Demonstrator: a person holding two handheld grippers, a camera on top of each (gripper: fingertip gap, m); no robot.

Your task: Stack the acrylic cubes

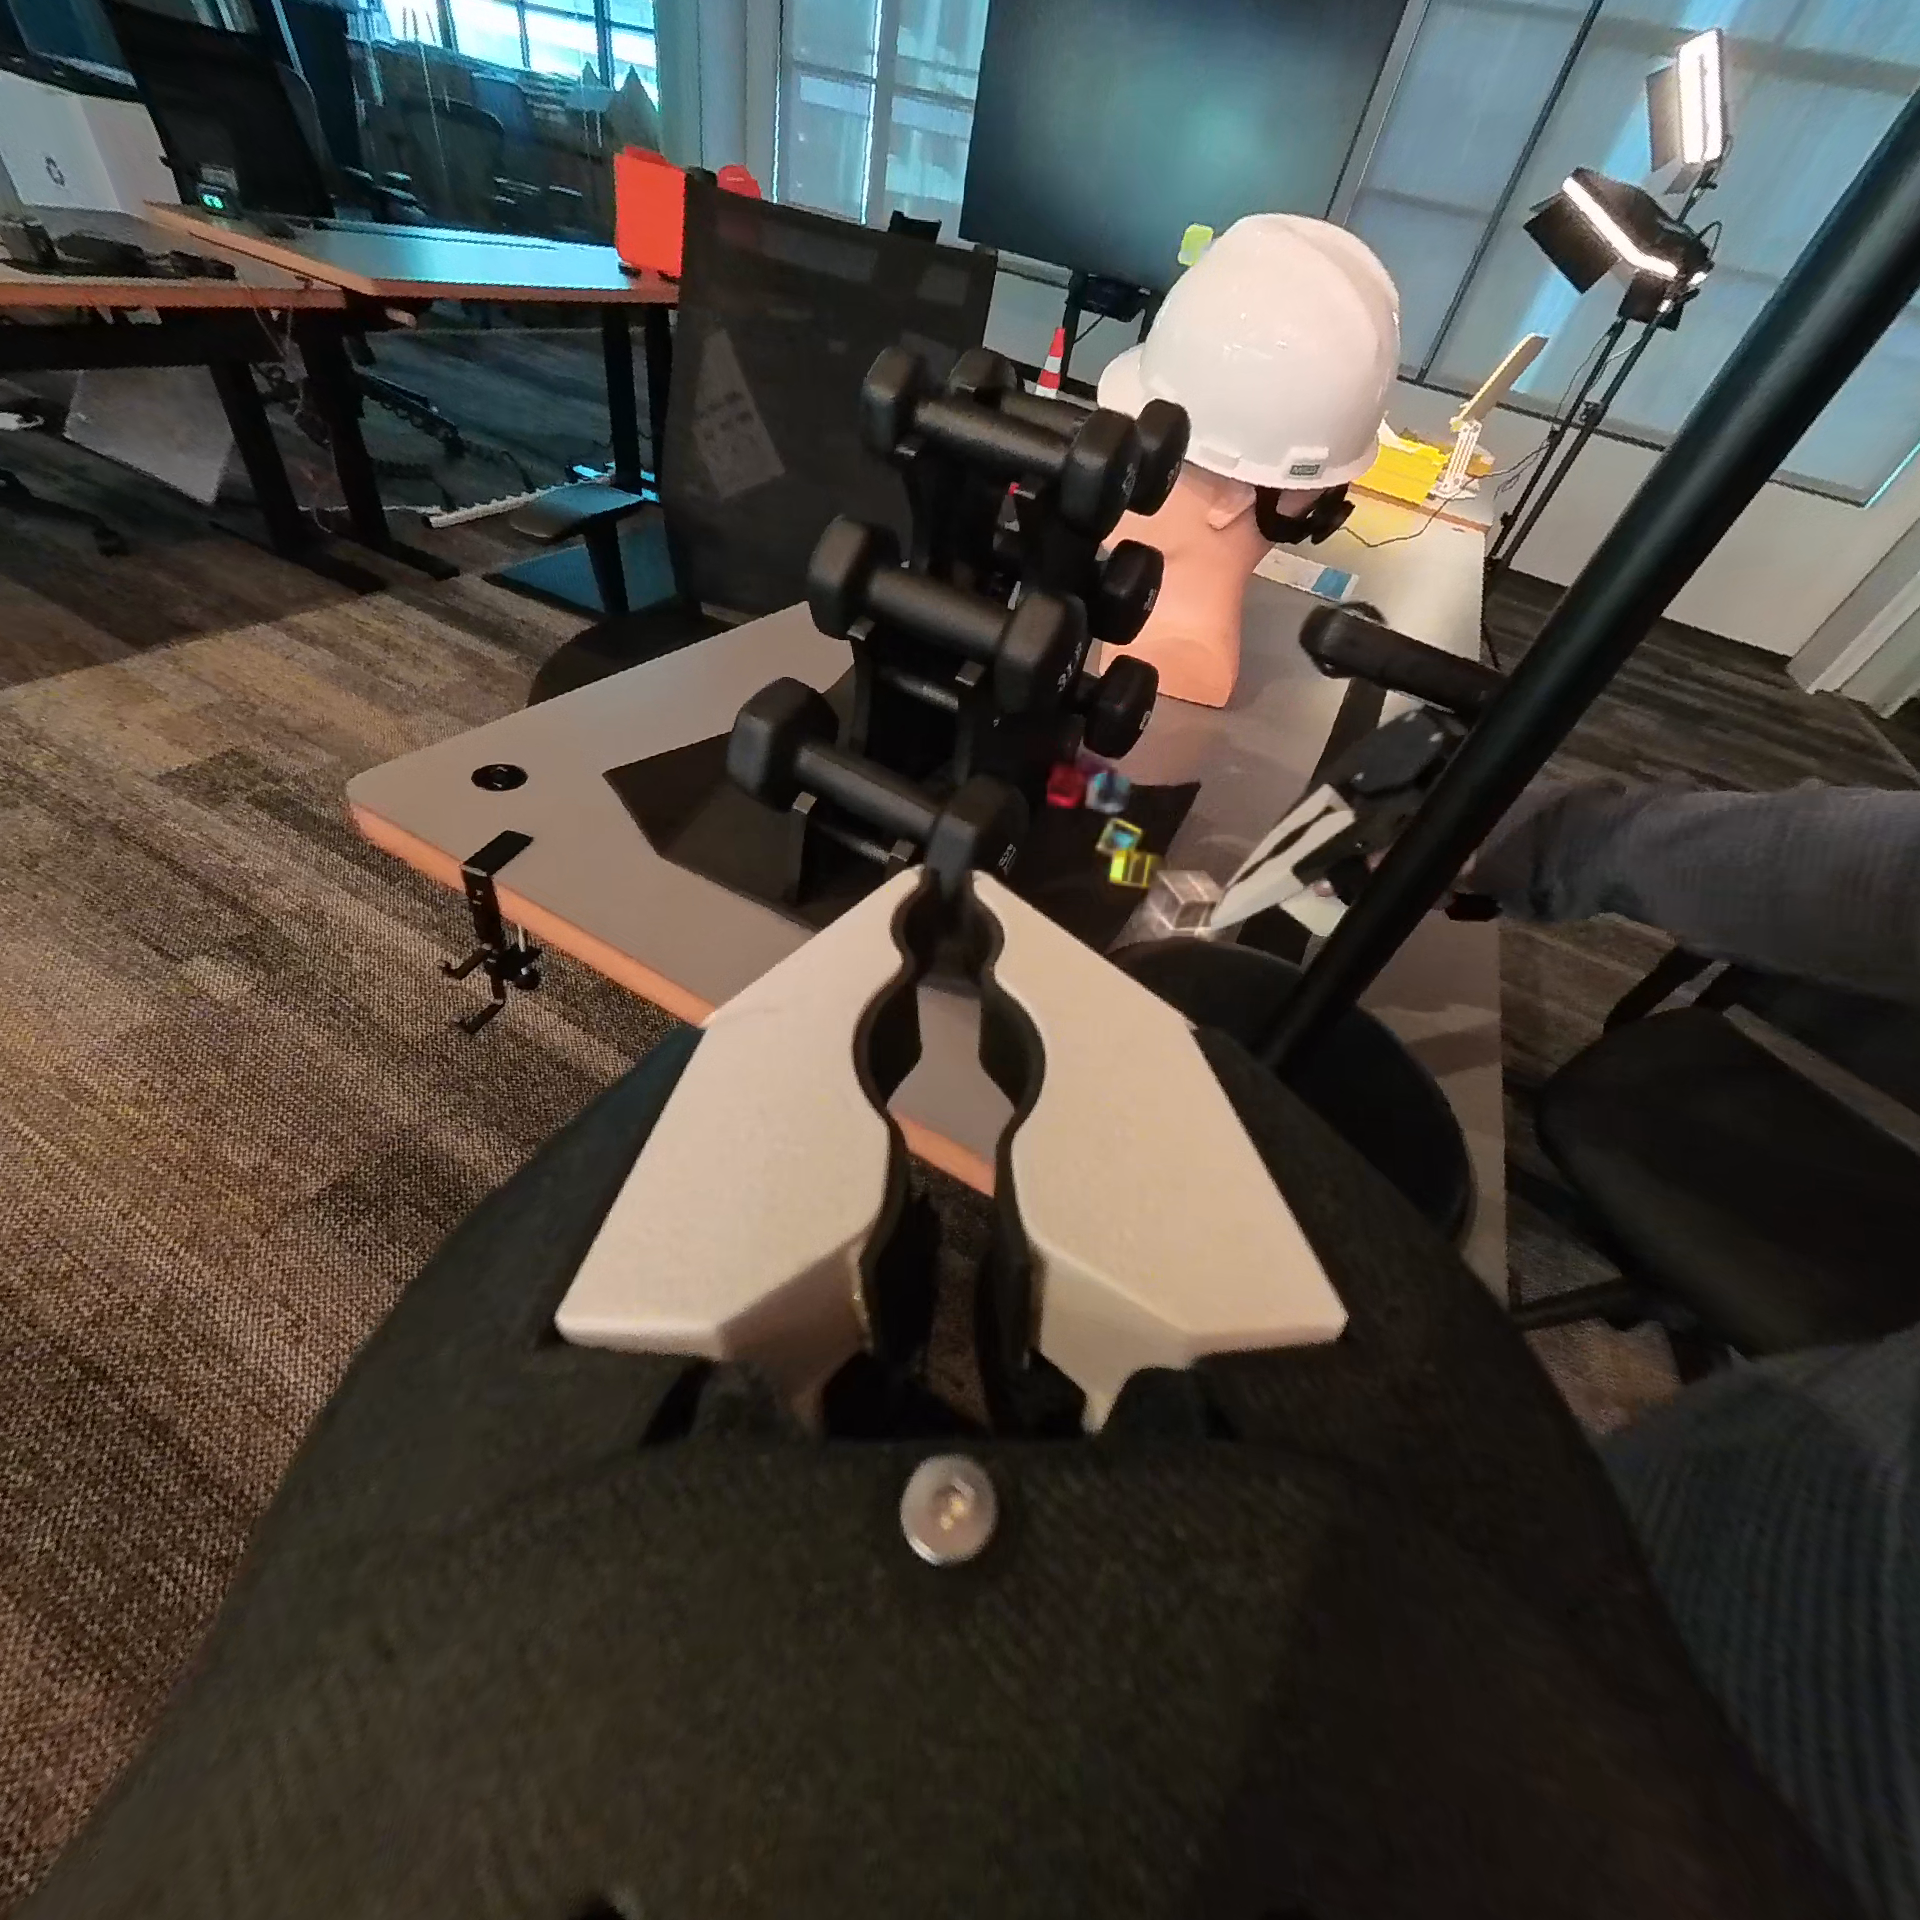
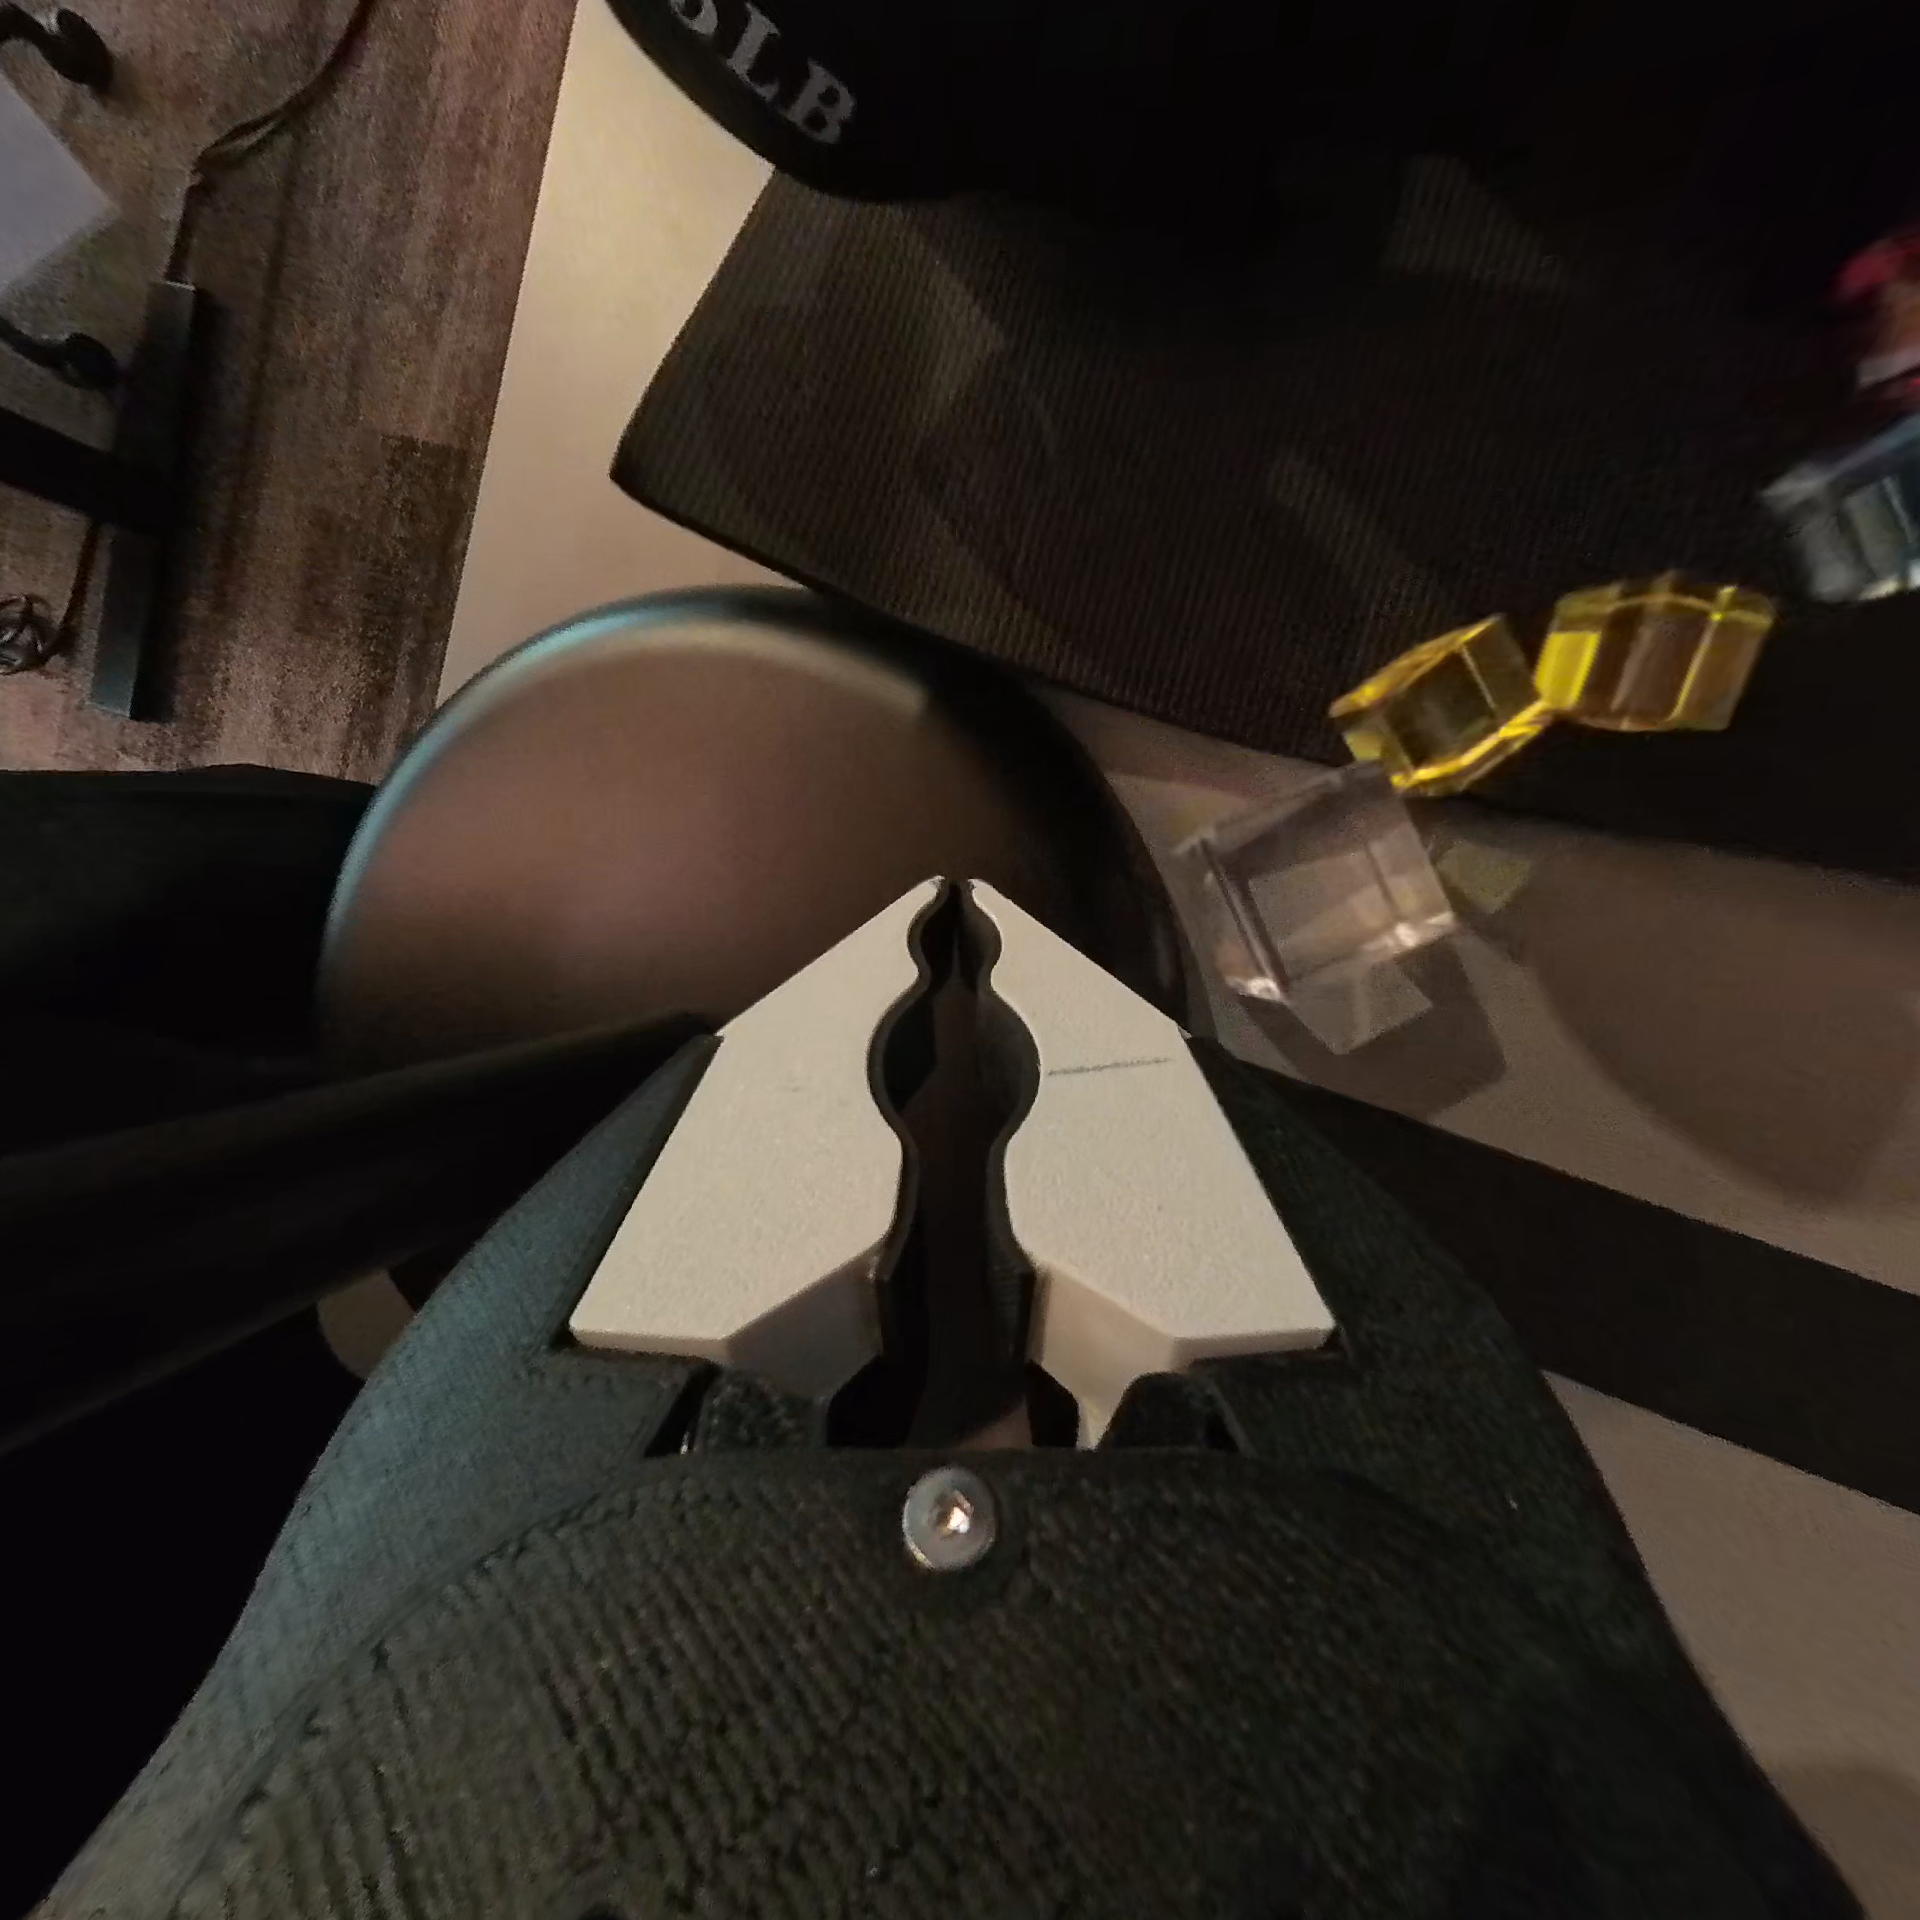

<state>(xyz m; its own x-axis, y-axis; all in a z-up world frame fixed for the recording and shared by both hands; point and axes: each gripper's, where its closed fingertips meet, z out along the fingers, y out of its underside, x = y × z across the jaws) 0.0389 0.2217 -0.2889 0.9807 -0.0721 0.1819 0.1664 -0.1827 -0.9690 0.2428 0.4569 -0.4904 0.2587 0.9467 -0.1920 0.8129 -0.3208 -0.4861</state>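
Observation:
My left gripper (image 1: 948,881) is shut with nothing between its pads. It hovers off the near edge of a grey table (image 1: 582,831), facing a black rack of dumbbells (image 1: 935,623). My right gripper (image 2: 954,885) is shut and empty, low over the round base (image 2: 644,831) of a black pole. In the left wrist view the right gripper (image 1: 1273,878) points its tips at a clear cube (image 1: 1179,899). That clear cube (image 2: 1330,914) lies just right of my right fingertips, apart from them. Two yellow cubes (image 2: 1558,675) lie beyond it on a black cloth (image 2: 1143,436).
A red cube (image 1: 1065,781) and bluish cubes (image 1: 1107,790) lie on the cloth by the rack. A mannequin head with a white hard hat (image 1: 1268,364) stands behind. The slanted black pole (image 1: 1558,644) crosses the right side. A sleeved arm (image 1: 1714,852) holds the right gripper. Desks and chairs stand around. One gripper's finger ends stand about 35 centimetres off the other's.

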